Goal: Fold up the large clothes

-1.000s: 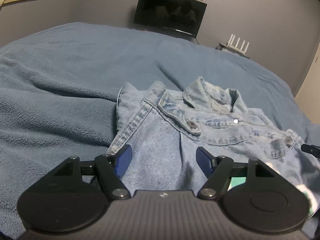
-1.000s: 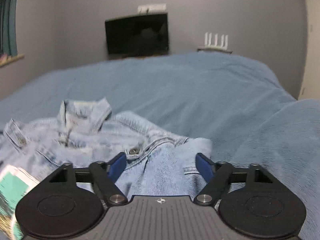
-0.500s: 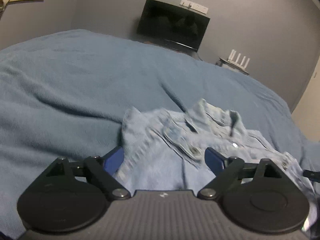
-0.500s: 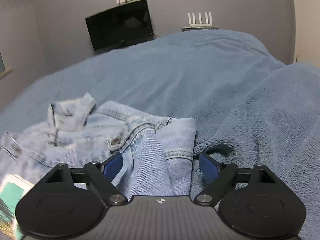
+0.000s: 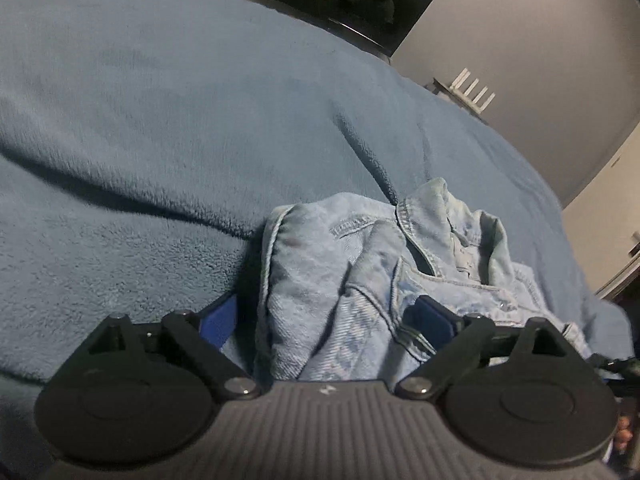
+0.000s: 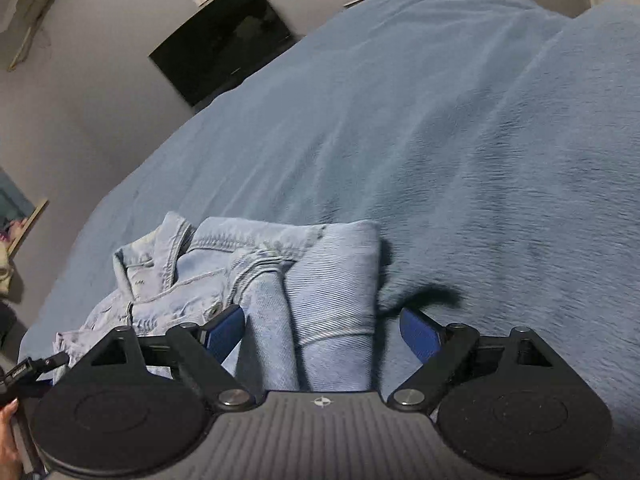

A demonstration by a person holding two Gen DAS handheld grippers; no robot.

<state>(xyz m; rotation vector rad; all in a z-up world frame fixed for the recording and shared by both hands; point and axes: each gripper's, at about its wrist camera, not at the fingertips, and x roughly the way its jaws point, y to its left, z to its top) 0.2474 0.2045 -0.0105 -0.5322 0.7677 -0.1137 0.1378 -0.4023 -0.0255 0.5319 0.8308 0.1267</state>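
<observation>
Both hand-held grippers have dropped in over the denim jacket (image 5: 360,280) on the bed (image 5: 160,120), lower centre of each view.
Left hand-held gripper (image 5: 326,320) and right hand-held gripper (image 6: 322,328) gape wide, straddling its side folds, gripping nothing; denim looks heavy and stiff, so pinch the thick seamed edges.

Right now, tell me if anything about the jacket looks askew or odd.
The denim jacket lies bunched, not flat: its collar stands up crumpled and a sleeve is folded over the front. No damage shows. The blanket is rumpled.
</observation>
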